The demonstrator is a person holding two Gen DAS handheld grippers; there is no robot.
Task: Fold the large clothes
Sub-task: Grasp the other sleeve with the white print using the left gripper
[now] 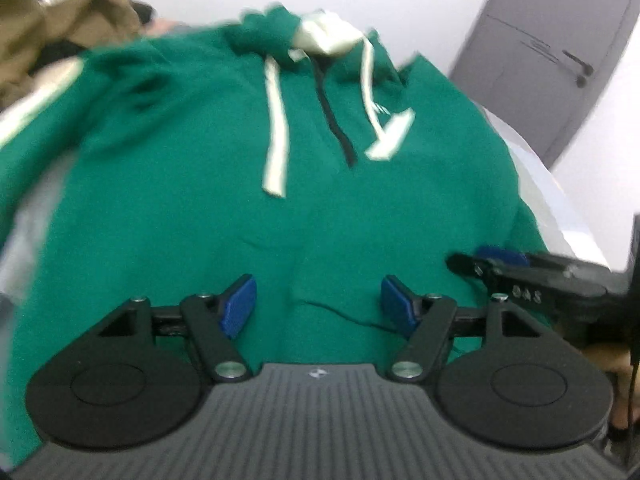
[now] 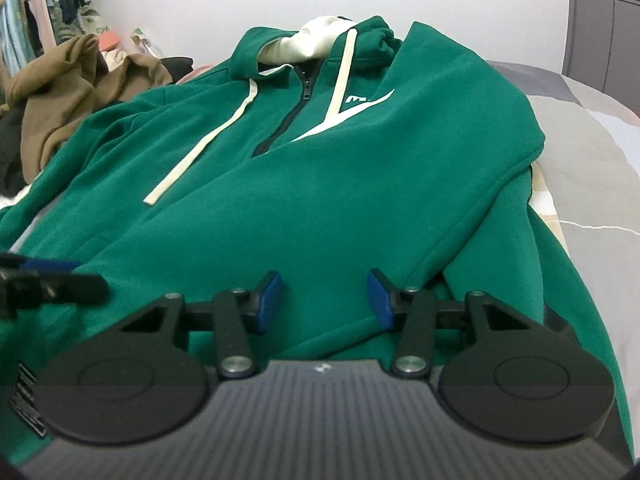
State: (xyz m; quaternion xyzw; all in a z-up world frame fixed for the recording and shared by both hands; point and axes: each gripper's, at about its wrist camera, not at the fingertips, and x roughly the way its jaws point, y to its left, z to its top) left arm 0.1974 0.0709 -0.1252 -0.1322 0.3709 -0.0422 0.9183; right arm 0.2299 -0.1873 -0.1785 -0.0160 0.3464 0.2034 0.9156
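Observation:
A large green hoodie [image 1: 320,200] with cream drawstrings, a short dark zipper and a white chest logo lies front up on a bed; it also fills the right wrist view [image 2: 340,200]. Its cream-lined hood [image 2: 316,40] is at the far end. My left gripper [image 1: 318,306] is open and empty just above the hoodie's near hem. My right gripper [image 2: 324,300] is open and empty above the hem, near the right side seam. Each gripper shows at the edge of the other's view: the right one [image 1: 520,276] and the left one [image 2: 48,280].
A brown garment [image 2: 72,92] and other clothes are heaped at the far left of the bed. The grey patterned bedsheet [image 2: 592,184] shows to the right of the hoodie. A grey door [image 1: 552,60] stands at the back right. Hanging clothes [image 2: 48,0] are at the far left.

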